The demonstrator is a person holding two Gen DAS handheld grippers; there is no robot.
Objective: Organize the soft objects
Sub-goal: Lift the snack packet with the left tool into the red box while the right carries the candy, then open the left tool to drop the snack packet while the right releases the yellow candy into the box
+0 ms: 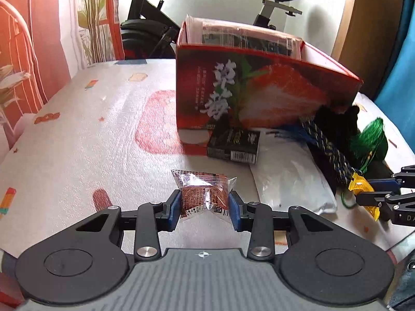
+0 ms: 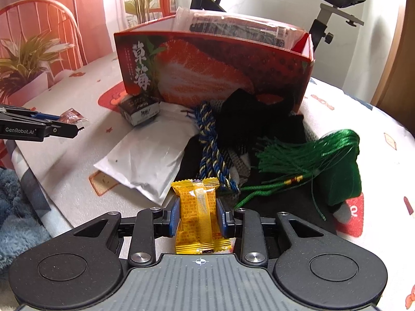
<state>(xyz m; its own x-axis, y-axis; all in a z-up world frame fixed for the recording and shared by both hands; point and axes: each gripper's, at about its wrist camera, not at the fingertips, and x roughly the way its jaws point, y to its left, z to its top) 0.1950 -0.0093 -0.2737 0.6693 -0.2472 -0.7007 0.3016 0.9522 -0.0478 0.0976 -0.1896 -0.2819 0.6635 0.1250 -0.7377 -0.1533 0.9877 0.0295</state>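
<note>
Both hands are loaded: the left gripper (image 1: 205, 203) has its fingers (image 1: 175, 206) clamped on a small brown snack packet (image 1: 202, 191), held just above the patterned surface (image 1: 77, 129), and the right gripper (image 2: 197, 216) has its fingers pressed on either side of a yellow snack packet (image 2: 198, 212), near the heap of soft things. The step in hand looks like carrying these to the red strawberry box (image 1: 259, 90), which stands at the back of the surface, well apart from both. To do it well, lift each packet clear of the box's front wall before moving in, keep the squeeze gentle so the wrappers don't crumple or slip, and bring one hand in at a time so they don't meet over the opening. The box already holds clear plastic bags with dark contents (image 2: 241, 29) poking above its rim; space remains toward its right end, I'd judge. Left outside it: a white pouch (image 2: 145, 160), a small dark carton (image 2: 141, 110) touching the box, a blue and gold braided cord (image 2: 211, 150), black fabric (image 2: 254, 119) and a green tassel (image 2: 311, 153)
</note>
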